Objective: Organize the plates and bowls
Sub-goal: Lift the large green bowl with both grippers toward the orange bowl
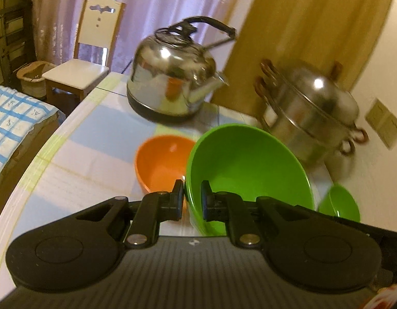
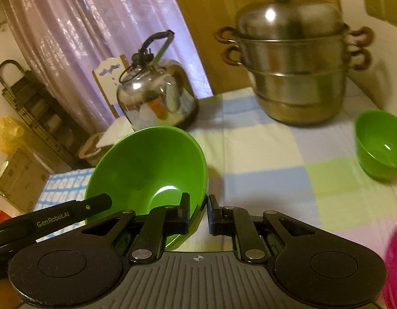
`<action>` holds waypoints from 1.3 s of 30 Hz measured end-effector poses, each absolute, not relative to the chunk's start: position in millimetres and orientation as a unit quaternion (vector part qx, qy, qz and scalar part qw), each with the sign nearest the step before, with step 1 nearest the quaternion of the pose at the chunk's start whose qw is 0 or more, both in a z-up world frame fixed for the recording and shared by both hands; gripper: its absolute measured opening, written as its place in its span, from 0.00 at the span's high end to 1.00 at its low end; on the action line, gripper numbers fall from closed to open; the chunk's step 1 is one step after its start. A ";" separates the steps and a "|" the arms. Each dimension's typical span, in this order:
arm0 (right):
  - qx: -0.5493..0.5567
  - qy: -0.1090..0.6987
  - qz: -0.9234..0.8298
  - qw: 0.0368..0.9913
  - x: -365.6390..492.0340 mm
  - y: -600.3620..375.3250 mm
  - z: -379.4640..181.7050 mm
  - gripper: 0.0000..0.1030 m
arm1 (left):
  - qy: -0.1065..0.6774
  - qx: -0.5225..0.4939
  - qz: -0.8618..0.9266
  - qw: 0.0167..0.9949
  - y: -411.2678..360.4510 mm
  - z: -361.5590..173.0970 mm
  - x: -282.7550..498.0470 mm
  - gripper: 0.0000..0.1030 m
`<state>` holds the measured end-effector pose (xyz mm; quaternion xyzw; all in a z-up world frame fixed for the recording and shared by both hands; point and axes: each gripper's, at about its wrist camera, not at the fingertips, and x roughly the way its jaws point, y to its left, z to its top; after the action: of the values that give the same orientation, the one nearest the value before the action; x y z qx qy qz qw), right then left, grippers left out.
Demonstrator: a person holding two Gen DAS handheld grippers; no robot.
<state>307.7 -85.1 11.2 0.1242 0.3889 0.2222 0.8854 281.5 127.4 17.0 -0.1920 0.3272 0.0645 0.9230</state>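
A large green bowl [image 1: 247,172] is held tilted above the checked tablecloth. My left gripper [image 1: 192,198] is shut on its near-left rim. My right gripper [image 2: 198,212] is shut on its right rim; the same bowl [image 2: 147,170] fills the lower left of the right wrist view. An orange bowl [image 1: 159,162] sits on the table just left of the large bowl. A small green bowl [image 1: 340,202] stands to the right, and shows in the right wrist view [image 2: 381,144] near the table's right edge.
A steel kettle [image 1: 170,87] and a lidded steel steamer pot [image 1: 312,113] stand at the back of the table [image 2: 263,154]. A pink object [image 2: 395,262] shows at the lower right. A chair [image 1: 90,51] stands beyond the table.
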 end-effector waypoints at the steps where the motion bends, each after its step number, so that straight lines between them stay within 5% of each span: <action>1: 0.124 0.388 0.225 0.885 315.8 -80.6 9.0 0.87 | 0.324 -0.199 0.068 0.922 133.7 14.7 287.9 0.89; 39: 0.046 0.397 0.276 0.874 399.6 -14.9 -72.8 0.87 | 0.345 -0.221 0.115 0.905 182.5 -58.8 346.7 0.89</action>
<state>399.6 -14.9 -72.8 0.0463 0.3967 0.2760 0.8742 346.7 182.5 -58.8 -0.2208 0.3451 0.1148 0.9050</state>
